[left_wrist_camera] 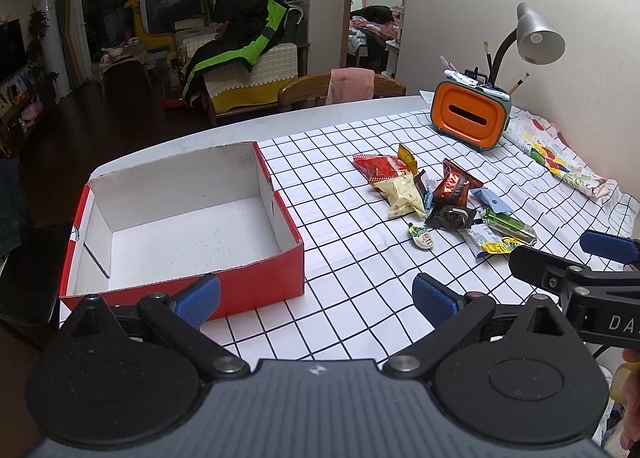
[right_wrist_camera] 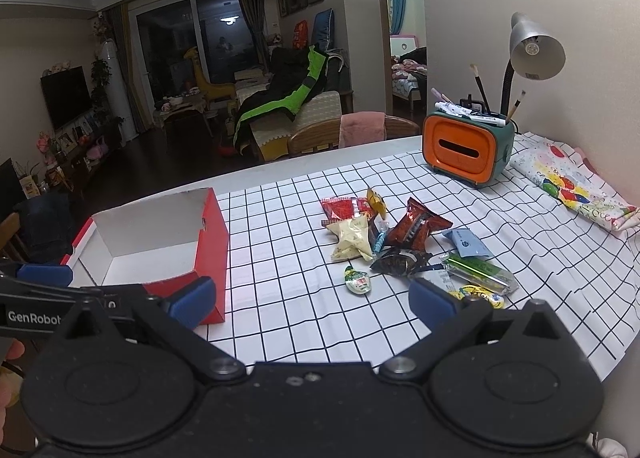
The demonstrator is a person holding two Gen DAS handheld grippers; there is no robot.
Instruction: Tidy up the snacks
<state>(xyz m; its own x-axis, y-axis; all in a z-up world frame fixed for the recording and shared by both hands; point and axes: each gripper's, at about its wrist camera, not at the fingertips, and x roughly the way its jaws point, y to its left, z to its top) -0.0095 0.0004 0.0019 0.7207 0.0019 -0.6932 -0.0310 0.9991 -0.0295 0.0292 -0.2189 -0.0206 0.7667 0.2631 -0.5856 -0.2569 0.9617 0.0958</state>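
Note:
A red cardboard box [left_wrist_camera: 256, 282] with a white empty inside stands on the left of the checked tablecloth; it also shows in the right wrist view [right_wrist_camera: 212, 254]. A pile of snack packets [left_wrist_camera: 448, 197] lies to its right, also in the right wrist view [right_wrist_camera: 404, 242]. My left gripper [left_wrist_camera: 316, 298] is open and empty, near the box's front right corner. My right gripper [right_wrist_camera: 312, 300] is open and empty, hovering in front of the pile; it shows at the right edge of the left wrist view [left_wrist_camera: 568, 258].
An orange and green pen holder [right_wrist_camera: 464, 147] and a grey desk lamp [right_wrist_camera: 536, 49] stand at the back right. A folded colourful cloth [right_wrist_camera: 576, 193] lies by the wall. A wooden chair [left_wrist_camera: 340, 87] with a pink towel is behind the table.

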